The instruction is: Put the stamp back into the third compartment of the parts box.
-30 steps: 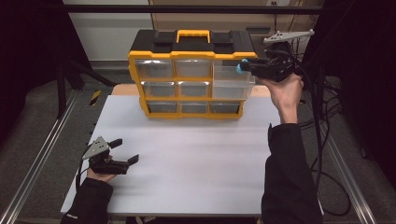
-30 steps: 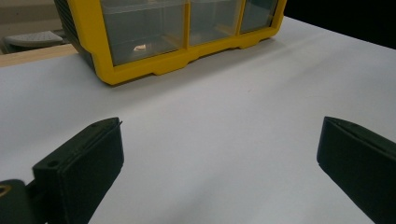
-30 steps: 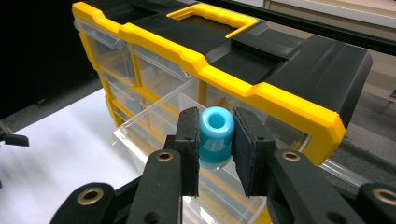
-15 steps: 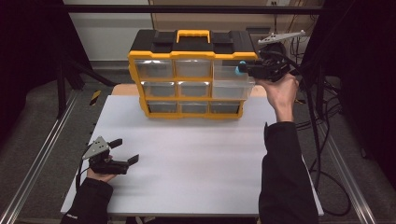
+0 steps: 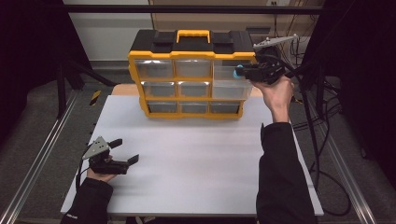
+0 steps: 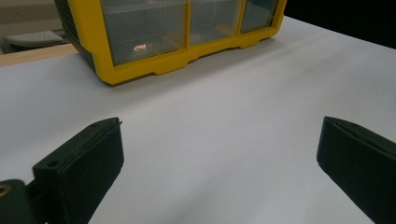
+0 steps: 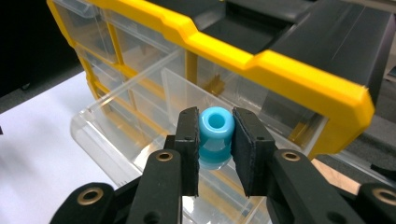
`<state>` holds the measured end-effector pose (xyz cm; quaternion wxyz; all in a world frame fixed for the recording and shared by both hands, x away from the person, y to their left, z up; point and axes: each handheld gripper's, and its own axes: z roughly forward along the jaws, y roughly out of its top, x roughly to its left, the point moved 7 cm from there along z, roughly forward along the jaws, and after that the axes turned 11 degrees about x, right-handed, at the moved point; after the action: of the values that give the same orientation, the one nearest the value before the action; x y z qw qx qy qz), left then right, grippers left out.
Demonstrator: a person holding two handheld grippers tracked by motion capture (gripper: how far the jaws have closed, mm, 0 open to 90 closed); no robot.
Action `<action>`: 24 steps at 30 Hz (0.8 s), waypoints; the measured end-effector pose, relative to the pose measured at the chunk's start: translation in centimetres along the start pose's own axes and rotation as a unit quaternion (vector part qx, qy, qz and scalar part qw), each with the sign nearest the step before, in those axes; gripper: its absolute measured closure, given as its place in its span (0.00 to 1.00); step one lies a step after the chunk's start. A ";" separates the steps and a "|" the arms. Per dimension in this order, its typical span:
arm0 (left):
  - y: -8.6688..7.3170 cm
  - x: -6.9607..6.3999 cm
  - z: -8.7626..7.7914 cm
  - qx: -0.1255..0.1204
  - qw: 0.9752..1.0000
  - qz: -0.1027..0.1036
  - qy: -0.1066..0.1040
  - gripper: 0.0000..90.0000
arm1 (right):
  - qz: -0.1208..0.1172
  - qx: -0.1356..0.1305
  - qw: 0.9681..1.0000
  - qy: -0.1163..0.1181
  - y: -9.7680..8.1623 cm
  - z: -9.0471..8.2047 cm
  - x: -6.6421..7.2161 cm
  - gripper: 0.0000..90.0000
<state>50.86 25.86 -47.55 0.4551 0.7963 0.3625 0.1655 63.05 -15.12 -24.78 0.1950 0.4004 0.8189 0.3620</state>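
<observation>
At the lower left of the high view, the left gripper (image 5: 125,151) rests low on the white table (image 5: 196,158), its jaws spread wide with nothing between them; in the left gripper view the two black jaws frame bare tabletop. Farther back, at the upper middle of the frame, stands the yellow and black drawer organizer (image 5: 189,74) with its clear drawers. At its upper right corner the right gripper (image 5: 240,72) is clamped on a small blue spool (image 7: 215,135), held upright between the pads just above the pulled-out clear drawer (image 7: 140,135) in the organizer's top row, as the right gripper view shows.
</observation>
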 end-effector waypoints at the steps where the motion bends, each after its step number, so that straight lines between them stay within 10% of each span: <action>1: 0.0 0.0 0.0 0.000 1.000 0.000 0.000 0.00 | 0.003 0.002 1.000 0.001 -0.1 0.1 0.0 0.81; 16: 0.0 0.0 0.0 0.000 1.000 0.000 0.000 0.00 | 0.014 0.020 1.000 0.002 -1.0 1.5 -0.4 0.80; 24: 0.0 0.0 0.0 0.000 1.000 0.000 0.000 0.00 | 0.021 -0.021 1.000 -0.003 -0.5 0.5 -0.5 0.69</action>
<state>50.88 25.87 -47.54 0.4554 0.7960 0.3626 0.1658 63.42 -15.55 -25.52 0.1984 0.4142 0.8020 0.3819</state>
